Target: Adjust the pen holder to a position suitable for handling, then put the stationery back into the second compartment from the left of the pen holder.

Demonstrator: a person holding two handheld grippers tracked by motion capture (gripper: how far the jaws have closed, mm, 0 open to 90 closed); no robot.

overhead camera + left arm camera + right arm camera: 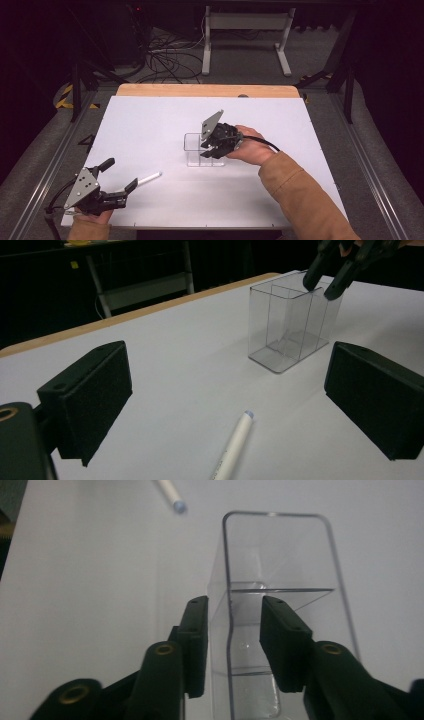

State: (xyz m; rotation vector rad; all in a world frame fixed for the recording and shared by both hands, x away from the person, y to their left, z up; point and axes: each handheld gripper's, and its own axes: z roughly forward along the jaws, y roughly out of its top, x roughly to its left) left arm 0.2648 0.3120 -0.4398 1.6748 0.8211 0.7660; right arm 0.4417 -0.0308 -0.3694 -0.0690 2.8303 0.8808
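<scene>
a clear plastic organizer (199, 149) with inner dividers stands upright at frame centre; the right gripper (212, 146) fingers (196, 640) straddle its wall, narrowly parted, not pressing.

The surface (150, 125) is plain white, with a light wooden strip at its far edge. The container (290, 325) is clear and colourless. The pen (235, 445) is white with a pale bluish tip. Both grippers have black jaws; the sleeve (305, 195) is tan brown.
</scene>
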